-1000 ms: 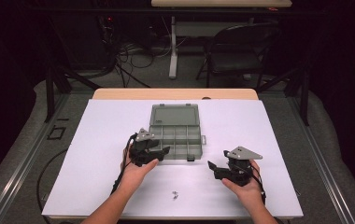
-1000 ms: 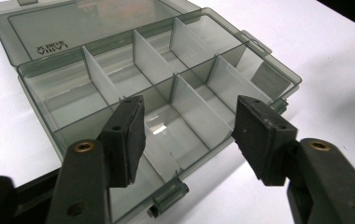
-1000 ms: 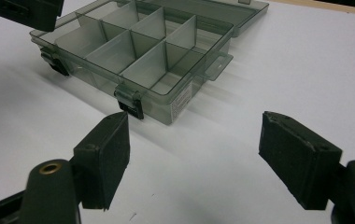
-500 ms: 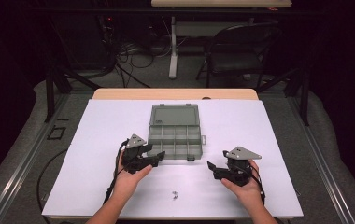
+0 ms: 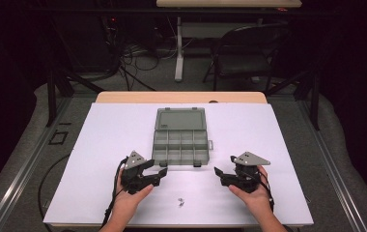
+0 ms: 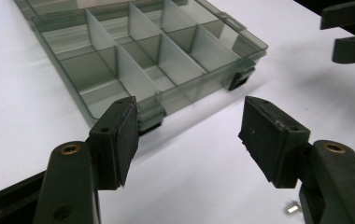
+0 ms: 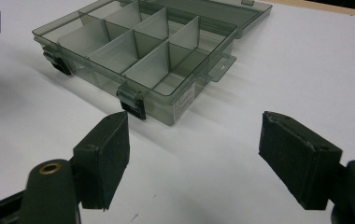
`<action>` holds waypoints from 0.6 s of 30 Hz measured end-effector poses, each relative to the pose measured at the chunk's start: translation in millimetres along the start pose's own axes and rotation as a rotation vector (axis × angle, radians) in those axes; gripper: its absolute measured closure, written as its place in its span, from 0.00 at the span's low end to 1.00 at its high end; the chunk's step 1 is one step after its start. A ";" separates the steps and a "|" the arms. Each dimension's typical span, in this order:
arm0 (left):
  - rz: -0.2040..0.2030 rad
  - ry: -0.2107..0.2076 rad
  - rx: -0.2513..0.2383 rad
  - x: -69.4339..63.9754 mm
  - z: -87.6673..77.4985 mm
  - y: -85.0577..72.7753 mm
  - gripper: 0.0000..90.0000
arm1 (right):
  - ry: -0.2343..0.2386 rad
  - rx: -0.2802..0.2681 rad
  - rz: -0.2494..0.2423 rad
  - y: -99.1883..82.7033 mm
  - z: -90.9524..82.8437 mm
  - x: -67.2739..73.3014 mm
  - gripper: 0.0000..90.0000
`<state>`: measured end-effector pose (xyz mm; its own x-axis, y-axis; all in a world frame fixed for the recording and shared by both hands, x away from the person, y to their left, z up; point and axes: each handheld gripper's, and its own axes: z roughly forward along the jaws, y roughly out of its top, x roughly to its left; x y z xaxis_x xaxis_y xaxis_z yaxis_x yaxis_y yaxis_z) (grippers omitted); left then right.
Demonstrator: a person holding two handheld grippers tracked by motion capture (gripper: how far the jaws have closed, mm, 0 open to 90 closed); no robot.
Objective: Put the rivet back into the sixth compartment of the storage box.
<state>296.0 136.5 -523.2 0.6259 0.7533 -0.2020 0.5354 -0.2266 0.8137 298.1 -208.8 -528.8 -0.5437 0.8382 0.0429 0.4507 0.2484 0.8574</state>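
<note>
A clear grey compartment box lies open in the middle of the white table, its lid folded back. My left gripper hovers just off the box's near left corner. Its jaws have just been opening and stand open with nothing between them. In the left gripper view the left gripper faces the box and its front latch. My right gripper is open and empty, off the near right corner. In the right gripper view the right gripper frames bare table before the box.
A few small metal screws lie on the white sheet between the two hands, near the front edge; one screw shows beside my left jaw. A wooden table edge, a chair and cables lie beyond the sheet.
The left hand has drawn back from the box's front edge toward the near side and a little left, and its jaws have spread wider. The right hand has stayed put.
</note>
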 end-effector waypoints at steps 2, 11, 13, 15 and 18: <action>0.017 -0.002 0.003 -4.5 0.1 -2.7 0.41 | 0.000 0.002 -0.002 -0.1 0.1 0.1 0.27; 0.022 -0.008 0.022 -10.7 0.1 -14.9 0.41 | 0.001 0.001 0.003 -0.5 0.0 -0.4 0.27; 0.015 -0.011 0.019 -10.3 -0.3 -17.3 0.41 | 0.000 0.001 -0.002 -0.4 -0.3 0.1 0.27; 0.008 -0.010 0.027 -9.7 -0.3 -19.8 0.41 | 0.000 0.001 -0.002 -0.3 -0.1 0.1 0.27; 0.004 -0.013 0.033 -9.1 -0.3 -23.2 0.41 | -0.003 0.002 -0.001 -0.4 0.8 -0.1 0.27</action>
<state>277.7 135.1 -540.1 0.6354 0.7441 -0.2064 0.5511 -0.2497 0.7962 298.5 -208.6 -529.5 -0.5417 0.8396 0.0405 0.4514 0.2499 0.8566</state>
